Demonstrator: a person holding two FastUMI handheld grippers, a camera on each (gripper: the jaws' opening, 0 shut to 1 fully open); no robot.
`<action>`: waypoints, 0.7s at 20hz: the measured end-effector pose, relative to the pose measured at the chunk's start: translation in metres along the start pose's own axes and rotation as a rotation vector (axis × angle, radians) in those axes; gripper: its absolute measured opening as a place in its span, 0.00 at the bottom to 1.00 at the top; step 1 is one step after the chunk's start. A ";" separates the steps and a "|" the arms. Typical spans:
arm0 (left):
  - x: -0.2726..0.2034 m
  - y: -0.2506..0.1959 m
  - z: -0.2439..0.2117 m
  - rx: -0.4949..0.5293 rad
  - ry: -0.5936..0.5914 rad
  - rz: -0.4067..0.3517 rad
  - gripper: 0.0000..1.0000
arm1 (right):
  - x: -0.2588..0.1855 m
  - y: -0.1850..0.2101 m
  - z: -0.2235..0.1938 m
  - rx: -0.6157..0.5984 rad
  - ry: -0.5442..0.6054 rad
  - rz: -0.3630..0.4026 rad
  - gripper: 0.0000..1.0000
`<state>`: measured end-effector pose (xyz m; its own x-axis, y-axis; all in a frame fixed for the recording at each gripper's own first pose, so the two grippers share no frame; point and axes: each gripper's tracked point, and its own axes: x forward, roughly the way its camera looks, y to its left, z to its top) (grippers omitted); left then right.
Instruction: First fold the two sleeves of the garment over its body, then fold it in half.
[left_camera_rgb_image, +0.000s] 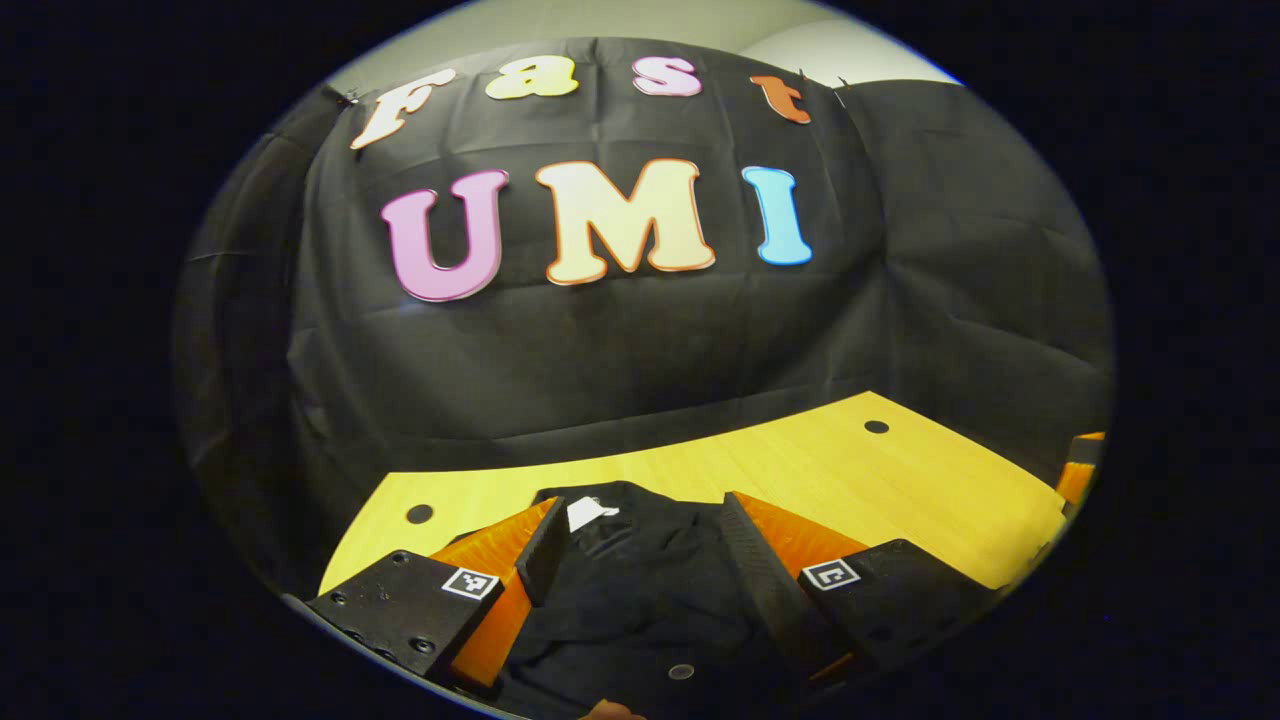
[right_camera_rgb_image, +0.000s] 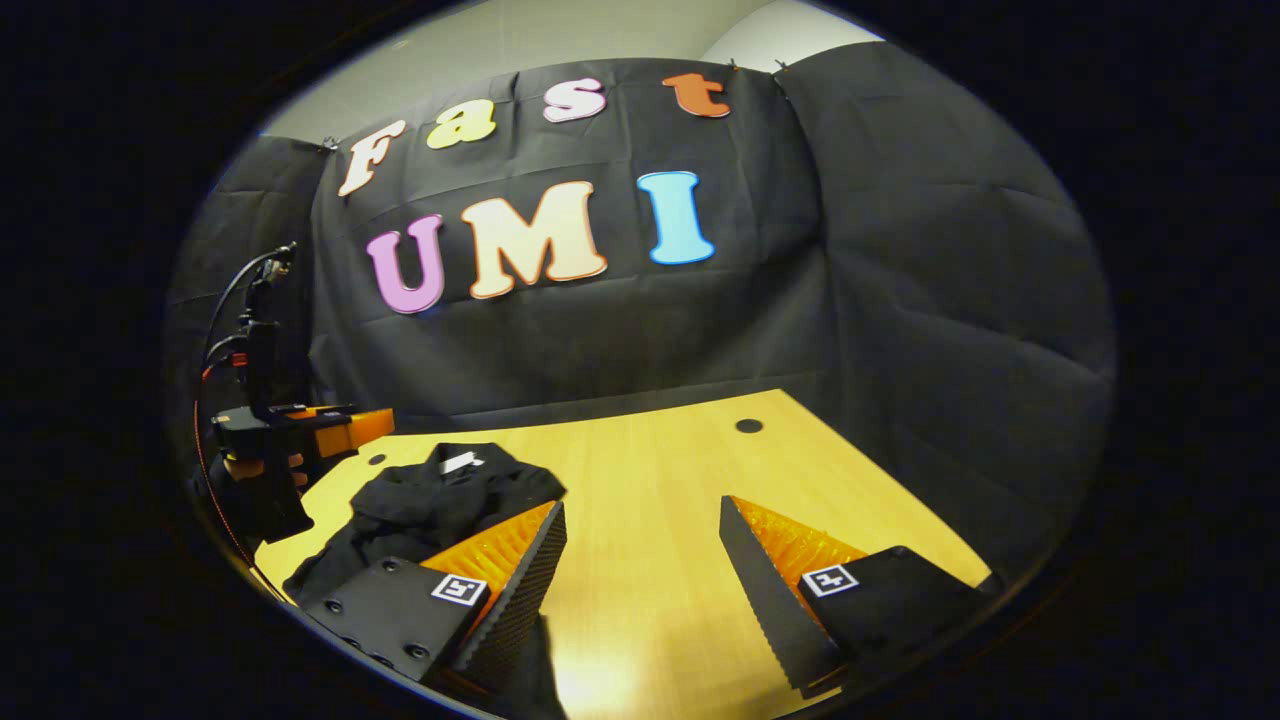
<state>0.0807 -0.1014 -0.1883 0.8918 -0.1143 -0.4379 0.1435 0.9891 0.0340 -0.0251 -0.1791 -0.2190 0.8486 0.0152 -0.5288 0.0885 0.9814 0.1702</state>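
While the left gripper (left_camera_rgb_image: 640, 545) hovered over the black garment (left_camera_rgb_image: 640, 590), its fingers stood spread wide, with the cloth lying between them (whether either fingertip actually touched the fabric could not be told). In the left gripper view the garment lay bunched at the near edge of the wooden tabletop (left_camera_rgb_image: 900, 480), a white label (left_camera_rgb_image: 590, 512) showing at its collar. In the right gripper view the same garment (right_camera_rgb_image: 440, 505) sat crumpled toward the tabletop's left edge, with the left gripper (right_camera_rgb_image: 300, 430) and the hand (right_camera_rgb_image: 262, 466) holding it just beside that edge. Further right, the right gripper (right_camera_rgb_image: 640, 540) was spread wide too, holding nothing, its fingers over bare tabletop (right_camera_rgb_image: 650, 480); its left finger lay just beside the garment's near folds.
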 end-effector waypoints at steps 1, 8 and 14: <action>-0.016 0.011 -0.003 -0.010 -0.001 0.018 0.94 | 0.000 0.009 -0.003 -0.010 0.005 0.020 0.98; -0.111 0.089 -0.056 -0.035 0.034 0.131 0.93 | -0.013 0.072 -0.031 -0.046 0.035 0.082 0.98; -0.181 0.134 -0.143 -0.081 0.187 0.206 0.93 | -0.040 0.086 -0.090 -0.118 0.129 0.057 0.98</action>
<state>-0.1226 0.0652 -0.2330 0.8029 0.1014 -0.5875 -0.0736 0.9947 0.0711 -0.0984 -0.0782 -0.2585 0.7760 0.0881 -0.6246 -0.0259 0.9938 0.1079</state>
